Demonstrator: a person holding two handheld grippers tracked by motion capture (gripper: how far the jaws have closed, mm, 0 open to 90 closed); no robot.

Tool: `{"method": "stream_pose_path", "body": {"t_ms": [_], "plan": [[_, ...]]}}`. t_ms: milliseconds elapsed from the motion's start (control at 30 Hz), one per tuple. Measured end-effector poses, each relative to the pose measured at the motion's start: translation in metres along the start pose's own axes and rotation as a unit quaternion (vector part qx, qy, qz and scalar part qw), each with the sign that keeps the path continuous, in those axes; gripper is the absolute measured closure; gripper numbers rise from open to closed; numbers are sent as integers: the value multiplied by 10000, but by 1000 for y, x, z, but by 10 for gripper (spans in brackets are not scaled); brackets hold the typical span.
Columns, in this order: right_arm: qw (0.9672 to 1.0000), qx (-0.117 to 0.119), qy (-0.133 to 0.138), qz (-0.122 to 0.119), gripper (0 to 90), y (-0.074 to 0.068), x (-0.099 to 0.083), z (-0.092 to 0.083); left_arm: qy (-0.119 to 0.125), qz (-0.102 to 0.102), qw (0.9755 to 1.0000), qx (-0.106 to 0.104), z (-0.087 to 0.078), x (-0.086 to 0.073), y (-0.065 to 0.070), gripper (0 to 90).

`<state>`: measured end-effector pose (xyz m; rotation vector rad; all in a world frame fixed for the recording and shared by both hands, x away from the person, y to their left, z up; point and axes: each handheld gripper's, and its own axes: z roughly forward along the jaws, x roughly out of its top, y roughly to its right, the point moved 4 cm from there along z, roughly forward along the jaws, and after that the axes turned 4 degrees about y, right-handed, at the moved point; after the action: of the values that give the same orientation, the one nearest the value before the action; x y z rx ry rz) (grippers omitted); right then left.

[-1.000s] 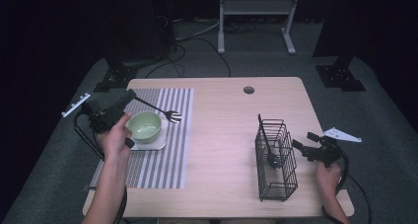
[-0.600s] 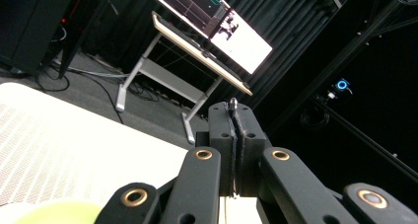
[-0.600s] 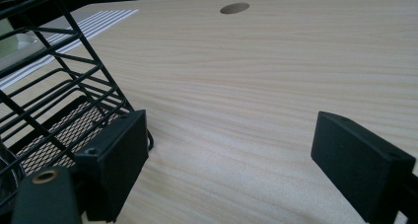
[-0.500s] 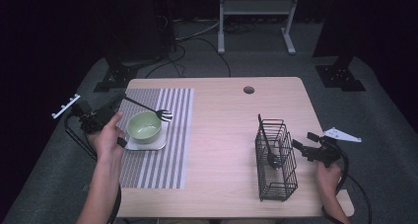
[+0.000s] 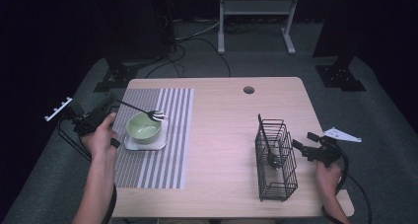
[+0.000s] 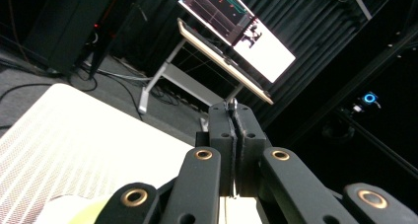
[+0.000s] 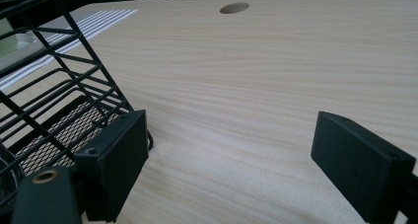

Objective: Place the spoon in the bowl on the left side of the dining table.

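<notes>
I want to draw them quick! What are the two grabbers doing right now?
Left gripper: closed, holding the fork over the green bowl.
Right gripper: open, holding nothing, beside the black wire basket.

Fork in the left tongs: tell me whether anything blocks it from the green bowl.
Nothing visible does. The left tongs hold the fork by its handle, tines already above the green bowl rim.

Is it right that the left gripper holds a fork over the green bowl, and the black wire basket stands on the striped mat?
Not quite. The left gripper does hold the fork over the green bowl, but the black wire basket stands on the bare wooden table, far from the striped mat. The high view shows this.
</notes>
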<state>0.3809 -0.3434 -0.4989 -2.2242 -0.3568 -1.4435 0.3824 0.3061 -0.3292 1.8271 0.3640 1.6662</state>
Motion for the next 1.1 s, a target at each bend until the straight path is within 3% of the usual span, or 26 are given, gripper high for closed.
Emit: {"method": "stream_pose_path", "body": {"t_ms": [1100], "plan": [[10000, -1, -1, 4, 131, 0, 0, 0, 119, -164, 9977, 647, -10, 0, -44, 891]]}}
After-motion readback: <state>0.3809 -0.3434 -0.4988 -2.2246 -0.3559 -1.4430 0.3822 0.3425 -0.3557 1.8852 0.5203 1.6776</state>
